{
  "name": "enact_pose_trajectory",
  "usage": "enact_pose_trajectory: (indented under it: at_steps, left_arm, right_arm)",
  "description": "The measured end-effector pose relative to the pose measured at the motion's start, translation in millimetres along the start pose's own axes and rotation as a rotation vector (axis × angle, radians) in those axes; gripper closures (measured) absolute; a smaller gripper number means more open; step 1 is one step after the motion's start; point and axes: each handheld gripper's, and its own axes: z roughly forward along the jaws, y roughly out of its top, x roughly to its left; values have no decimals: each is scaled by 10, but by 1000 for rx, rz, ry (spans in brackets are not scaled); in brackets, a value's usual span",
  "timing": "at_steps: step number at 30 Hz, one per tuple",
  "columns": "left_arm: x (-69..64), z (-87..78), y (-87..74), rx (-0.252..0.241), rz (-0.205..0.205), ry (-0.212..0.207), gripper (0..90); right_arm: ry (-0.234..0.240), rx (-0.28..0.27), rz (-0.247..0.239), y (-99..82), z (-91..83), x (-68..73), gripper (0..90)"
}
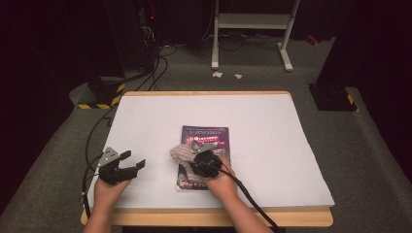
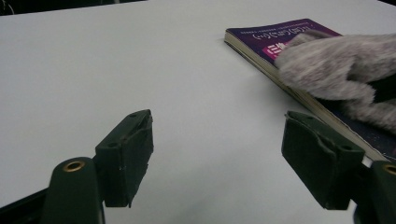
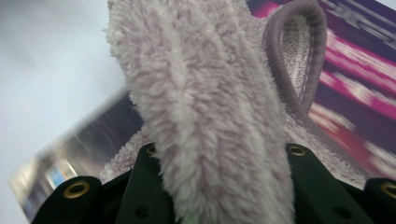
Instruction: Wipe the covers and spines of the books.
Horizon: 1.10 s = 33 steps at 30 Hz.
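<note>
A purple-covered book (image 1: 208,141) lies flat in the middle of the white table (image 1: 272,141). On its near half rests a fluffy grey cloth (image 1: 183,152), and my right gripper (image 1: 200,154) is shut on it. In the right gripper view the cloth (image 3: 205,116) bulges up between the two black jaws, with the book cover (image 3: 355,74) blurred behind. In the left gripper view the cloth (image 2: 341,70) lies on the book (image 2: 261,39) at the right. My left gripper (image 1: 133,160) stands open over bare table left of the book, its fingers (image 2: 126,158) wide apart with nothing between them.
Cables trail from both grippers off the table's near edge. Beyond the far edge stand a white metal frame (image 1: 252,29) and a yellow-and-black striped base (image 1: 99,94) on the dark floor. Black cables run across the floor at the left.
</note>
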Motion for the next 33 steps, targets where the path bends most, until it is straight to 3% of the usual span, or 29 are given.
enact_pose_trajectory:
  at_steps: [4,9,12,18,22,27,33]
  left_arm:
    - [-4,9,-5,3,3,-7,253]
    - [-7,-2,-2,1,5,-6,253]
    - [-14,-5,-3,0,3,-6,253]
    - [-28,-3,-2,6,7,-7,253]
    - [-33,-6,-3,1,3,-6,253]
    - [-51,5,-4,8,6,-9,253]
    - [-42,4,-6,6,7,-11,253]
  right_arm:
    - [14,6,-43,137,132,158,684]
    - [9,20,-36,113,81,84,681]
    - [-27,19,3,-40,-66,-87,681]
    - [-125,8,131,-497,-510,-615,681]
    - [-157,9,159,-648,-661,-765,681]
    - [-160,13,139,-579,-591,-688,684]
    - [-91,14,56,-265,-275,-373,684]
